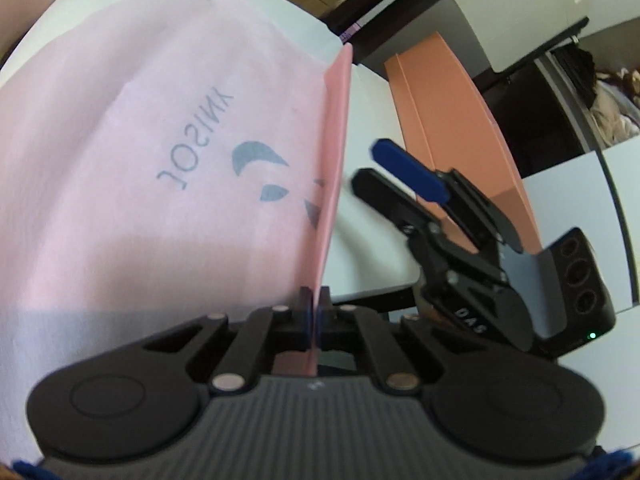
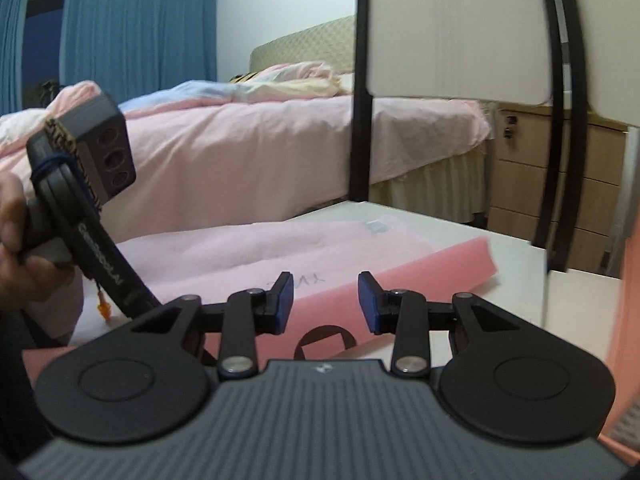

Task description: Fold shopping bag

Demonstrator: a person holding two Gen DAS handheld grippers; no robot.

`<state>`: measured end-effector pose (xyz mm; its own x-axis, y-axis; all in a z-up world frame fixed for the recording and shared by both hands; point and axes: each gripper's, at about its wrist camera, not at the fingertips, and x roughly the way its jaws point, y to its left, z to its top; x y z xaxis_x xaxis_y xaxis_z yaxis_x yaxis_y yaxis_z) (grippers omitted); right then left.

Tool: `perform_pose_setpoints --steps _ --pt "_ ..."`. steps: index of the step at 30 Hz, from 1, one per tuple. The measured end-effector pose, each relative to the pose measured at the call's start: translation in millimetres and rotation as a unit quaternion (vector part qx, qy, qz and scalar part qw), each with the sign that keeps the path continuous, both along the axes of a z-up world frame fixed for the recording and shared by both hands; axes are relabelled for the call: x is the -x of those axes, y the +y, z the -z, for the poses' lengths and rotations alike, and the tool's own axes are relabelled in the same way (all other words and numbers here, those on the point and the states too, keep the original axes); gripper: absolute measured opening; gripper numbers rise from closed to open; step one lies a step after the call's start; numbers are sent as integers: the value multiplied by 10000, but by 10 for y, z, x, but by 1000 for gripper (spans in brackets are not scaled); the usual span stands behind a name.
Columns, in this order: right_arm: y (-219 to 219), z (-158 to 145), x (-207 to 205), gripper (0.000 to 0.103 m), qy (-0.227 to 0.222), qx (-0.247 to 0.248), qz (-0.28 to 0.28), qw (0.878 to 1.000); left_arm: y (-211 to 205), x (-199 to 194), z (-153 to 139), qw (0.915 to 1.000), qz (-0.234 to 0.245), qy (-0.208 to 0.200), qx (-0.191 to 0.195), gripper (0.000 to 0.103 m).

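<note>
The left tool (image 1: 315,312) pinches the edge of the pink bag (image 1: 160,152), which lies on the white table (image 1: 372,248). The right tool (image 2: 324,304) is spread wide, holding nothing, just above the bag.

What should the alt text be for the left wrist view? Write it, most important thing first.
The left gripper is shut on the edge of a pink shopping bag, lifting a flap above a white table. The right gripper hangs open beside it.
</note>
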<state>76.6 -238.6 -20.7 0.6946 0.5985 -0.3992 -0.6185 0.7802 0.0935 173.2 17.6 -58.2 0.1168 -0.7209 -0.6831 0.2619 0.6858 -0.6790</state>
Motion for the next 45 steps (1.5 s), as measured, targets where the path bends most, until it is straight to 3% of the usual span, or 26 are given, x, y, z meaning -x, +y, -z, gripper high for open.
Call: perform_pose_setpoints --steps 7,9,10,14,17,21,26,28,31,33,35,40,45 --pt "248 102 -301 40 488 303 -294 9979 17 74 22 9999 108 35 16 6" --pt "283 151 -401 39 606 516 -345 9962 10 82 -23 9998 143 -79 -88 9" --pt "279 178 -439 39 695 551 -311 9956 22 87 -52 9998 109 -151 -123 16" --pt "192 260 -509 38 916 626 -17 9938 63 220 -229 9969 40 -713 -328 40" --pt "136 262 -494 38 933 571 134 9939 12 459 -417 9894 112 -1364 -478 44" --pt "72 245 -420 38 926 576 218 9938 -129 822 -647 9699 215 -2269 -856 49" --pt "21 208 -356 38 1012 598 378 9924 -501 1238 -740 9350 554 -3108 -1619 55" --pt "-1 181 -328 38 1112 562 475 9911 -680 1380 -710 9193 732 -3332 -1961 59" --pt "-23 147 -288 38 1215 556 586 9893 -923 1480 -614 9073 819 -3410 -2319 62" --pt "-32 135 -281 37 1266 521 652 9884 -1082 1555 -542 8896 845 -3609 -2667 61" --pt "-41 123 -273 38 1317 486 719 9875 -1257 1612 -430 8633 967 -3847 -3121 61" --pt "-64 93 -255 38 1443 399 884 9848 -1525 1746 -118 7684 1045 -4477 -4452 60" --pt "-86 66 -245 37 1561 307 996 9822 -1655 1851 132 6937 1235 -4937 -5098 59"
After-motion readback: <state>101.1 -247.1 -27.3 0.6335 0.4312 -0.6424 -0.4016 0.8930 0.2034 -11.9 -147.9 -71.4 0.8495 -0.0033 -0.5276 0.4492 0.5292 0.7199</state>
